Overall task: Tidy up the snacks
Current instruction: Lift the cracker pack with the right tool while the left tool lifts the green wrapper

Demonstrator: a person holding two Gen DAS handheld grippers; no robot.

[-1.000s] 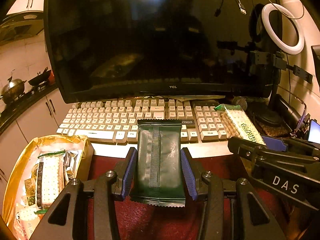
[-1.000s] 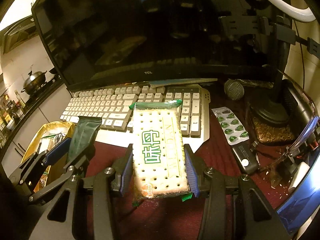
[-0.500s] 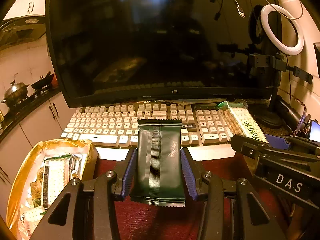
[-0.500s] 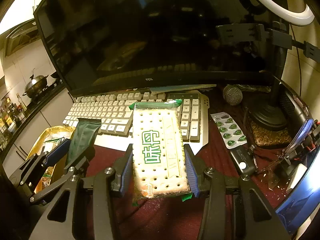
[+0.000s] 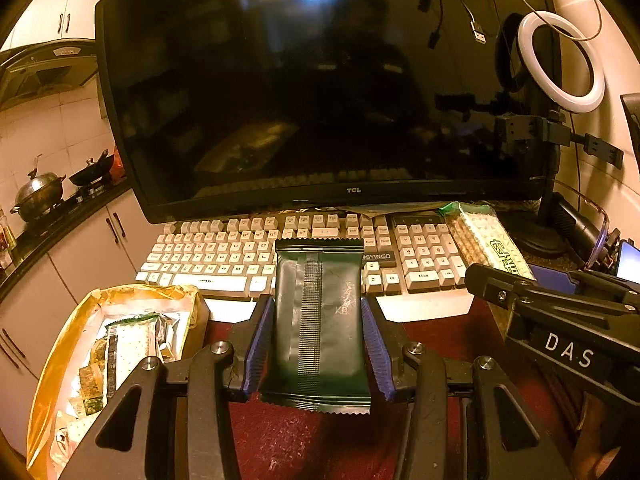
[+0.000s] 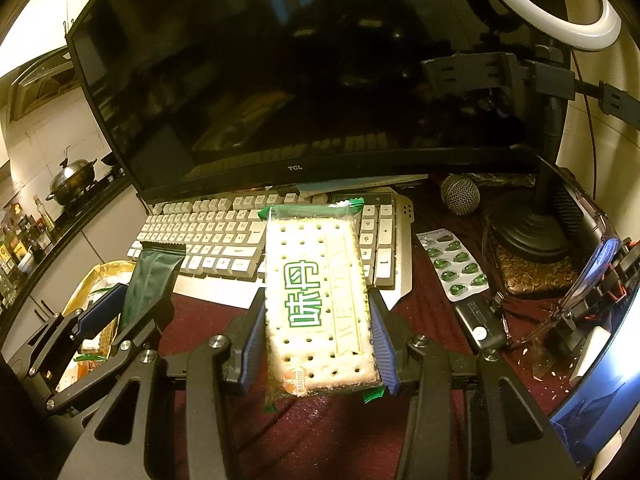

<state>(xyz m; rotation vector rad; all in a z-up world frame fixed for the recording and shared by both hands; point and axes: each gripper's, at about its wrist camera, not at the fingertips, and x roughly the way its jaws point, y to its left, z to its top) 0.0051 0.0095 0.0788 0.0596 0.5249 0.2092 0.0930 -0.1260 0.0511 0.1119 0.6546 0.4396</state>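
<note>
My left gripper (image 5: 318, 340) is shut on a dark green snack packet (image 5: 320, 320), held flat between its blue pads above the dark red desk top. My right gripper (image 6: 320, 332) is shut on a cracker pack (image 6: 318, 300) with green lettering, clear wrap and green ends. In the left wrist view the right gripper (image 5: 532, 276) sits at the right with the cracker pack (image 5: 486, 242) sticking out toward the keyboard. The right wrist view shows the left gripper (image 6: 132, 300) at the left with the green packet (image 6: 154, 280). A gold-lined box (image 5: 48, 368) of several snacks stands at the lower left.
A white keyboard (image 5: 224, 256) lies ahead under a large dark monitor (image 5: 320, 88). At the right are a pill blister (image 6: 454, 264), a microphone (image 6: 460, 194), a black device (image 6: 480, 328), a ring light (image 5: 560, 60) on a stand and glasses (image 6: 576, 292). A kitchen counter with pots (image 5: 38, 194) lies far left.
Both views have tilted up slightly, so the monitor and keyboard sit lower in frame. Both grips are unchanged.
</note>
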